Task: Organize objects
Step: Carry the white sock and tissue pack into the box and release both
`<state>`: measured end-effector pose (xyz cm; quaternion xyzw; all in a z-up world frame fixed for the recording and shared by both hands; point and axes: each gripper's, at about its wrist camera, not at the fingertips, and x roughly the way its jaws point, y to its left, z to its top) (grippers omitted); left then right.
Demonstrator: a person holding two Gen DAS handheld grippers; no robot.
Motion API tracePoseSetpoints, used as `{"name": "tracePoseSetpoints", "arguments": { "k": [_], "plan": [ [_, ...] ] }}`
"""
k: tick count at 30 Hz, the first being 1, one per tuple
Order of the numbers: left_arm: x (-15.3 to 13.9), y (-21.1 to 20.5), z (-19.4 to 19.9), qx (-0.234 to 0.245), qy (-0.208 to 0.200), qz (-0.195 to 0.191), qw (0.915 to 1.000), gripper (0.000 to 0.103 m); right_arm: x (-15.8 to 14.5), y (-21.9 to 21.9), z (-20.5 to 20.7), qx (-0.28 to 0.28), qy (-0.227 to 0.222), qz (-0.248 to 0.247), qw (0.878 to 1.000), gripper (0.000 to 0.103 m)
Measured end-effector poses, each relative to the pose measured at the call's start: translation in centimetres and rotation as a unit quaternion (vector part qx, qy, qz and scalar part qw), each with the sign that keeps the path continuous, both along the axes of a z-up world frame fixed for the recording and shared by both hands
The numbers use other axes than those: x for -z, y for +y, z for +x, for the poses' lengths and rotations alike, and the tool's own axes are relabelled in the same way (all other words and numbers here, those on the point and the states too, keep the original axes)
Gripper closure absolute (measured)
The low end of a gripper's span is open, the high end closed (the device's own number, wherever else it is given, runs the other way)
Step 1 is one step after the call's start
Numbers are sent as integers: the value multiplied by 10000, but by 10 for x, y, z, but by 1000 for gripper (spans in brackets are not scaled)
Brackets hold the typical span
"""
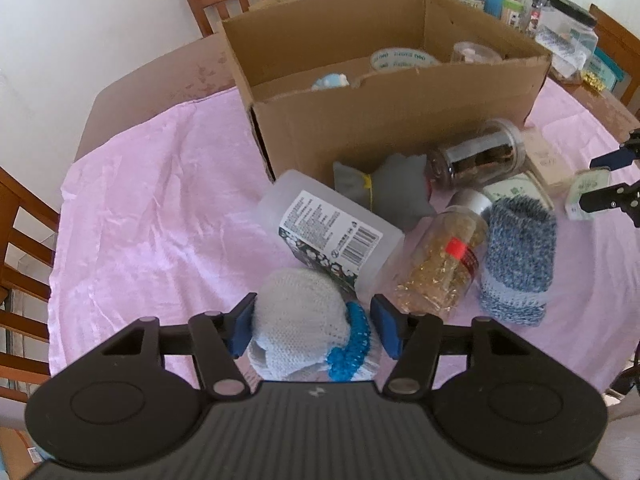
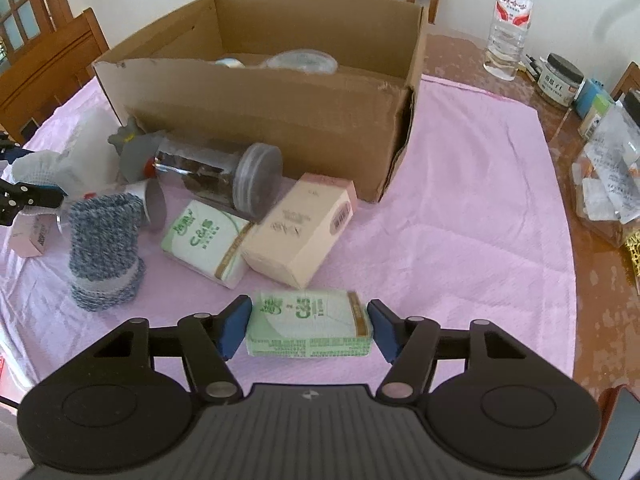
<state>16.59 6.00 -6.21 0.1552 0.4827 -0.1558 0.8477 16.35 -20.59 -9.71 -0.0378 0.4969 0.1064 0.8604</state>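
Left gripper: the black two-finger left gripper (image 1: 314, 326) with blue pads was clamped on a white knitted bundle with a blue crocheted edge (image 1: 300, 316), one pad pressing each side.
Right gripper: the black right gripper (image 2: 308, 326) pinched a green-and-white tissue pack (image 2: 310, 326) by its short ends, above the cloth.
Surface: a pink cloth (image 2: 460, 200) covered a brown table (image 2: 592, 300).
Box: an open brown cardboard box (image 2: 280, 112) stood at the back of the cloth; a roll of printed tape (image 1: 400, 58), a clear round container (image 1: 476, 52) and a pale blue item (image 1: 330, 80) lay inside.
Pile in front of the box: a clear jar with a grey lid (image 2: 216, 178) lay on its side, touching a beige rectangular carton (image 2: 300, 228); a second green-and-white tissue pack (image 2: 208, 240) lay against that carton.
More items: a blue-and-white speckled knitted sleeve (image 2: 104, 248) stood upright, next to a clear jar of golden contents (image 1: 440, 264) lying tilted, a translucent plastic bottle with a barcode label (image 1: 332, 232) and a grey cloth pouch (image 1: 384, 192).
Table edge: a clear water bottle with a red label (image 2: 508, 20) and a dark-lidded jar (image 2: 560, 80) stood beyond the cloth.
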Motion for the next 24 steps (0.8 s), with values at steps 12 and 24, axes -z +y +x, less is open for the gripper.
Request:
{"name": "tracePoseSetpoints", "arguments": {
  "k": [12,24],
  "plan": [
    [-50,-3,12,51,-244,-187,9995,43,-53,11,4,-486,-358,-118,9981,35],
    [-90,-36,88,174,-764,-580,9952,43,-107,9,55,-508,-1078,84,9928,35]
  ]
}}
